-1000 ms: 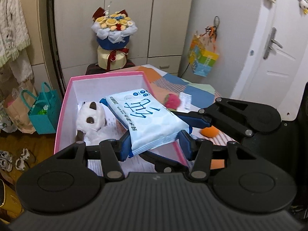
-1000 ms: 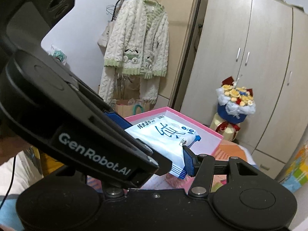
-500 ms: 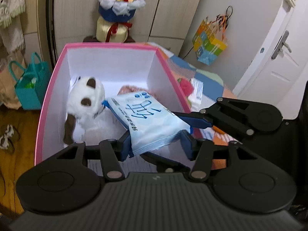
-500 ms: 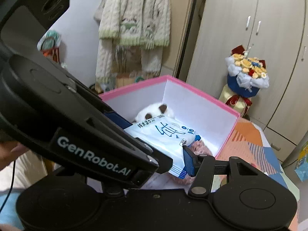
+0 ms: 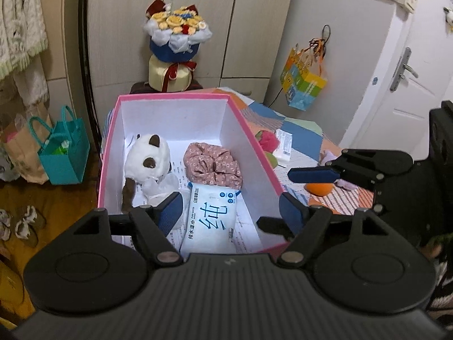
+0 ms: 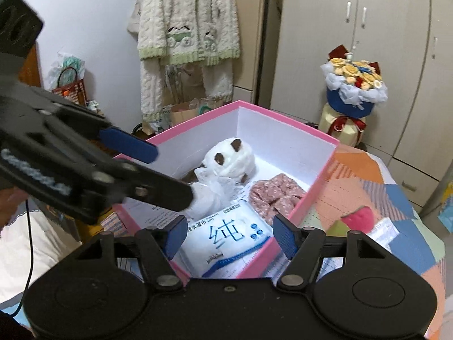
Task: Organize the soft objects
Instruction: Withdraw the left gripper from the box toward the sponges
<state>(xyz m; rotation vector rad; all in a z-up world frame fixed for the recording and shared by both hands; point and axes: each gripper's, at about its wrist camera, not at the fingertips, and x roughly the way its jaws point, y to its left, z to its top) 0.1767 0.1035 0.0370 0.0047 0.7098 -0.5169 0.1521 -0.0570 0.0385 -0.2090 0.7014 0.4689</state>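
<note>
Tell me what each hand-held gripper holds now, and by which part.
Nothing. Left hand-held gripper and right hand-held gripper are open; the wet-wipes pack lies in the pink box.

Bed w/ patchwork cover point(image 5: 300, 130) — orange, blue, striped patches — carries the pink box point(image 5: 254, 141), which sits at its left side. Right of box, directly on cover: red-and-green plush point(image 5: 267, 141) just beside box wall, small white packet point(image 5: 284, 146) next to it, orange ball point(image 5: 318, 188) nearer the camera — partly hidden.
</note>
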